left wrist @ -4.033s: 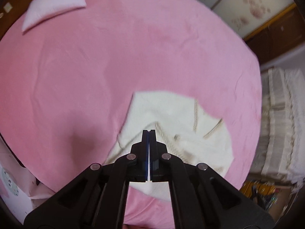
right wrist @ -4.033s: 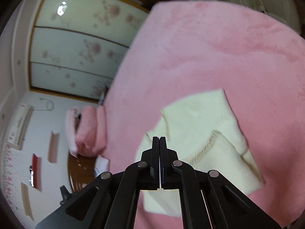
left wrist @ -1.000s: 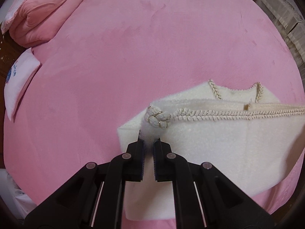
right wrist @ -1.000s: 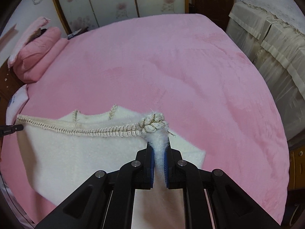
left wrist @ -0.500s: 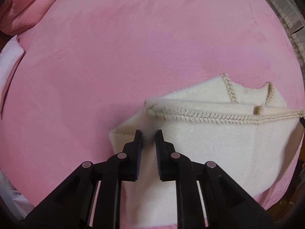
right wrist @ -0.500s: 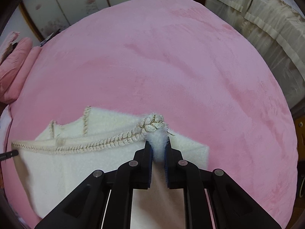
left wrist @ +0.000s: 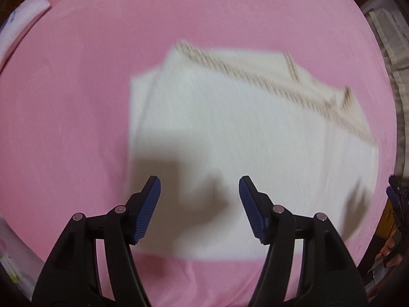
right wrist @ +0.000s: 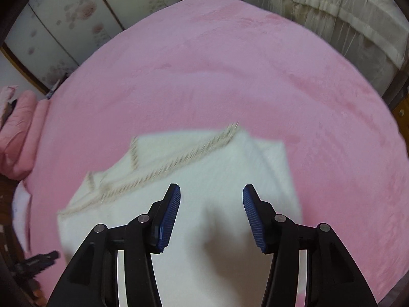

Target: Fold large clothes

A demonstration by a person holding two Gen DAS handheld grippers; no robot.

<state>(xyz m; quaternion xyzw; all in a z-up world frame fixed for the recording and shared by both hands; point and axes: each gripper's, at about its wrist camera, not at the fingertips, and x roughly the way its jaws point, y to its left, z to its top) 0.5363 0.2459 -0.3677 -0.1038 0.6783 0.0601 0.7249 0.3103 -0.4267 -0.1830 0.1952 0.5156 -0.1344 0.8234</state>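
Pink bed [left wrist: 76, 102] under both grippers, with sliding floral doors [right wrist: 64, 12] and pale lace covers [right wrist: 345, 12] far beyond the right jaws. Folded cream garment [left wrist: 230, 128] lying flat on the bed, directly ahead of and beneath both pairs of jaws, blurred in both views. Braided beige trim [right wrist: 166, 171] running slantwise across its far part. Left gripper [left wrist: 199, 181] with jaws spread wide, holding nothing, above the garment's near part. Right gripper [right wrist: 211, 189] likewise wide apart and empty over the cloth. Rolled pink bedding [right wrist: 18, 133] far to the left of the right jaws.
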